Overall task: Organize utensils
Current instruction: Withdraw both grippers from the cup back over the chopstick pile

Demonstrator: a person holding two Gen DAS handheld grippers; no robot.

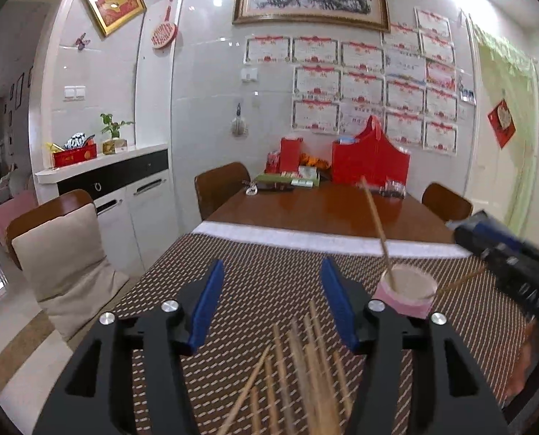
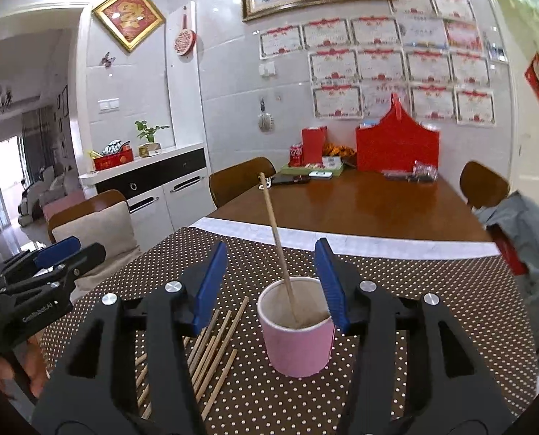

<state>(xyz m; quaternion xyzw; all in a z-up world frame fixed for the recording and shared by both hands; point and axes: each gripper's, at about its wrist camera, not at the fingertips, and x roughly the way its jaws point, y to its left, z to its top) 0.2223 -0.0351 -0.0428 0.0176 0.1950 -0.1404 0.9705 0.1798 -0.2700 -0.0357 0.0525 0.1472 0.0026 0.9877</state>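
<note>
Chopsticks (image 2: 211, 348) lie in a loose bundle on a brown dotted placemat (image 2: 396, 275), just left of a pink paper cup (image 2: 298, 340) that serves as the landmark on this dining table (image 2: 360, 199). One chopstick (image 2: 277, 239) stands tilted inside the cup, its top leaning away toward the far left; in the left wrist view a second stick (image 1: 458, 283) appears to rest across the cup's right rim, though motion blur leaves that uncertain. About ten sticks can be counted in the loose bundle, some hidden by the gripper bodies. The right gripper (image 2: 271, 282) hangs over the cup with its blue-padded jaws parted, the right pad just beside the rim and nothing pressed between them. The left gripper (image 1: 269, 304) hovers left of the cup above the bundle, jaws likewise apart and holding nothing. Only the right wrist view shows the cup's inside and the left gripper from the side, with faint white lettering on its black body that is too small to read surely. Only the left wrist view shows the right gripper, blurred, to the cup's right. Beyond the cup stand three wooden chairs, two red gift bags (image 2: 396, 145) and rows of red-trimmed certificates (image 2: 382, 61) whose writing cannot be read.
</note>
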